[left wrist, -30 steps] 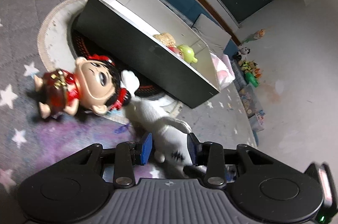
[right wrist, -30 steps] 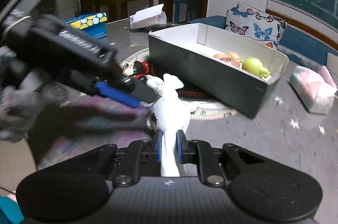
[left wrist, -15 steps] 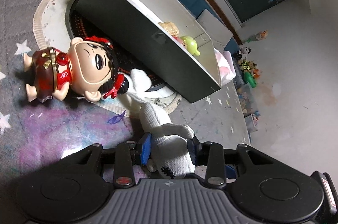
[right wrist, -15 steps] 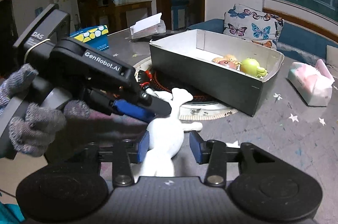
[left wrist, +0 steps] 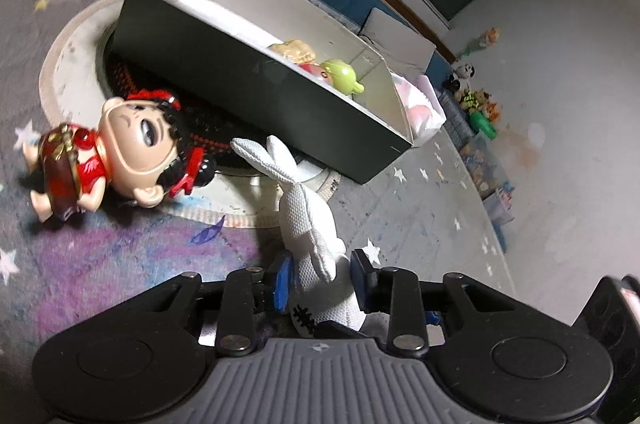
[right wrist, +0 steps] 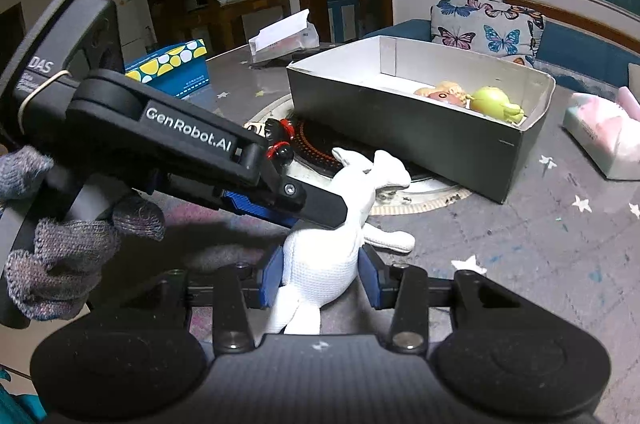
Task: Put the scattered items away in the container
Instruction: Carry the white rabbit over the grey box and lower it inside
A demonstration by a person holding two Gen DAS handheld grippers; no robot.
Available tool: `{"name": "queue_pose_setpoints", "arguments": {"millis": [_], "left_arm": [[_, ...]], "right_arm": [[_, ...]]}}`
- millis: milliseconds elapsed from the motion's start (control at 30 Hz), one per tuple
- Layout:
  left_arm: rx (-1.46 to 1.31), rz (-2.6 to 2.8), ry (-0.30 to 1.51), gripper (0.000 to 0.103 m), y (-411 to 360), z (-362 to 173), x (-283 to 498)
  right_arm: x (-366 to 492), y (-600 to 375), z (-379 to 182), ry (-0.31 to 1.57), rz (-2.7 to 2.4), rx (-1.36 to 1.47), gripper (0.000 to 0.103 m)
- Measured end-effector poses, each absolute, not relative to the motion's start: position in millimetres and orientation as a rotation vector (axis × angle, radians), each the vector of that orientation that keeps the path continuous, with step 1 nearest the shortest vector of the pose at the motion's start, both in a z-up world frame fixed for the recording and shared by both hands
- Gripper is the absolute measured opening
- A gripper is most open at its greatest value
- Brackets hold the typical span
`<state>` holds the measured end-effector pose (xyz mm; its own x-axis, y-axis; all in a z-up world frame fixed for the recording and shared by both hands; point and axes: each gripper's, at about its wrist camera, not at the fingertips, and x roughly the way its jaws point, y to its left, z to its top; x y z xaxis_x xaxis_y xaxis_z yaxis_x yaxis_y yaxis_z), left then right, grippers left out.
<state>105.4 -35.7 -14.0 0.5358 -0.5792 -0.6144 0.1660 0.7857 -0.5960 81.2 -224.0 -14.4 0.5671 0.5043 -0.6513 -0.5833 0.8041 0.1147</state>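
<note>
A white plush rabbit (left wrist: 308, 220) lies on the starry table, its body between the fingers of my left gripper (left wrist: 322, 280), which are closed against it. In the right wrist view the rabbit (right wrist: 340, 236) also sits between my right gripper's (right wrist: 320, 278) spread fingers, with a gap on each side. The left gripper body (right wrist: 188, 148) reaches across over the rabbit. A red-dressed doll (left wrist: 120, 152) lies on its side left of the rabbit. The grey open box (left wrist: 256, 64), also in the right wrist view (right wrist: 400, 140), holds a green toy (right wrist: 496, 102) and tan toys (right wrist: 440, 92).
The box stands on a round mat (left wrist: 68, 64). A pink and green packet (right wrist: 604, 136) lies right of the box. A blue dotted box (right wrist: 172, 68) and a tissue pack (right wrist: 284, 36) stand at the table's back. Toys (left wrist: 476, 104) sit on the floor beyond.
My right gripper opened and let go of the rabbit. My left gripper moved in around the rabbit's body and closed on it; the rabbit now lies lower on the table.
</note>
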Motion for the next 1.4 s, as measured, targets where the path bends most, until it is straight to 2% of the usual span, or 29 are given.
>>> {"name": "queue_pose_setpoints", "arguments": {"millis": [200, 367, 733, 1100, 1400], "left_arm": [[-0.462, -0.473, 0.898, 0.028, -40, -11, 103], [-0.431, -0.484, 0.882, 0.026, -42, -3, 98], [-0.379, -0.501, 0.744, 0.026, -35, 56, 104], [-0.335, -0.463, 0.670, 0.026, -25, 100, 177], [-0.355, -0.420, 0.691, 0.026, -12, 92, 255]], "right_arm": [[80, -225, -16, 0.736, 0.633, -0.085, 0.043], [74, -223, -12, 0.715, 0.637, -0.085, 0.037], [83, -215, 35, 0.561, 0.650, -0.115, 0.037], [164, -192, 75, 0.486, 0.628, -0.085, 0.037], [252, -166, 71, 0.521, 0.616, -0.106, 0.037]]}}
